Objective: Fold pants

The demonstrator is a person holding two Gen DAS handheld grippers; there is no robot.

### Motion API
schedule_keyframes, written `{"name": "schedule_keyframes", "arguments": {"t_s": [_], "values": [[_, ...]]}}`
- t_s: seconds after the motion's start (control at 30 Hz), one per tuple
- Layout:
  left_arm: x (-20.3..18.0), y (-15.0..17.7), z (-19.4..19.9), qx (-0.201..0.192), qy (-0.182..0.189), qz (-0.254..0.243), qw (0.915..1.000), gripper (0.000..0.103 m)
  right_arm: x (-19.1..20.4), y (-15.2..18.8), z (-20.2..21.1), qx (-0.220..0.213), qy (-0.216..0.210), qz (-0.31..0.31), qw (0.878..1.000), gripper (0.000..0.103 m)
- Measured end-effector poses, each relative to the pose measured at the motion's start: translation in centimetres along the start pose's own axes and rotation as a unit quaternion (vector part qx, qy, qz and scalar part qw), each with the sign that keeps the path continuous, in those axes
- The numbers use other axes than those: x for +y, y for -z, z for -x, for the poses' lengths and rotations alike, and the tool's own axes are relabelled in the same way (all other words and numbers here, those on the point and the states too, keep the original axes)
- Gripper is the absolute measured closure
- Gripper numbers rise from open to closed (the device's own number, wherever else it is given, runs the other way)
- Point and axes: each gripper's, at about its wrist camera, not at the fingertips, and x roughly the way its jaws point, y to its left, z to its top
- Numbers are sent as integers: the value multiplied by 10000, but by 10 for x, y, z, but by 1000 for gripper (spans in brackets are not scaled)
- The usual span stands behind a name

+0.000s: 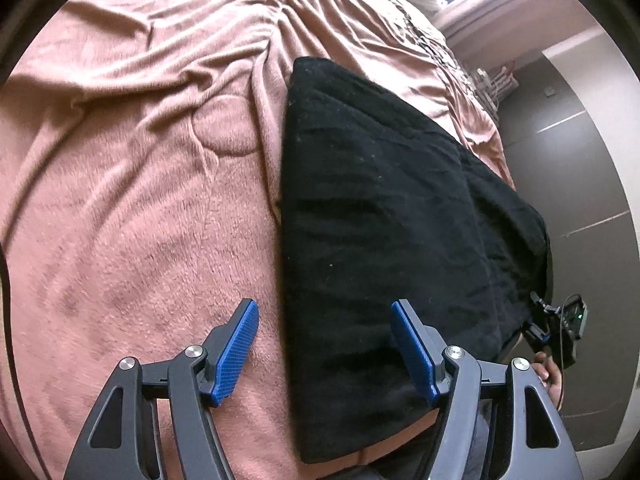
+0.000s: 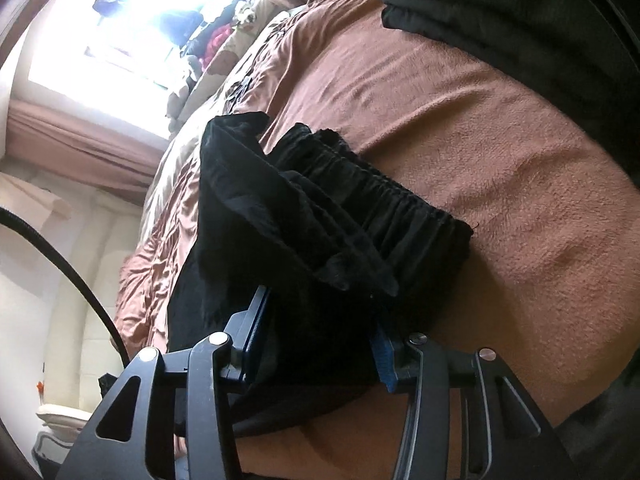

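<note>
1. The black pants (image 1: pixel 384 216) lie folded on the brown blanket (image 1: pixel 132 208), long axis running away from both hands.
2. The left gripper (image 1: pixel 324 344) hovers with jaws apart and empty, straddling the pants' near left edge.
3. The right gripper (image 2: pixel 316 344) is clamped on a bunch of pants near the elastic waistband (image 2: pixel 380 196), so it looks better placed to make the next fold.

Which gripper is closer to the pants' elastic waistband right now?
Right. The right gripper has black pants fabric between its fingers, just below the gathered waistband. The left gripper hangs open over the pants' plain edge; no waistband shows there.
</note>
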Motion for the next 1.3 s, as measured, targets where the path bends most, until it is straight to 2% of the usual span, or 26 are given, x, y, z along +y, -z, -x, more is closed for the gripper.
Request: {"name": "schedule_keyframes", "arguments": {"t_s": [0.03,0.07,0.1,0.17,0.3,0.53,0.73,0.83,1.07,1.17,1.3], "values": [[2,0,0,-1,27,37,10000,33,1,-1,0,-46,4,19,10000,67],[3,0,-1,2,62,71,10000,34,3,-2,3,-98,26,62,9999,81],[5,1,0,1,98,103,9999,34,7,-2,7,-210,38,55,9998,90],[9,2,0,9,150,192,9997,43,18,-5,15,-353,6,154,9993,97],[16,6,-2,140,417,374,9983,59,54,-11,27,-570,5,569,9967,98],[14,8,-1,140,383,327,9986,61,137,-15,29,-572,-457,1421,9871,98],[15,7,-2,138,438,351,9983,61,217,0,-7,-191,-845,2108,9737,98],[16,7,-2,155,449,359,9982,61,254,23,-46,379,-1019,2491,9624,98],[16,4,-3,194,419,378,9982,61,282,71,-123,1599,-1040,2977,9354,98],[14,2,-4,195,382,380,9984,61,280,76,-136,1782,-1005,3048,9302,98],[12,1,-6,188,364,417,9983,61,271,59,-134,1651,-836,2947,9375,98]]}}
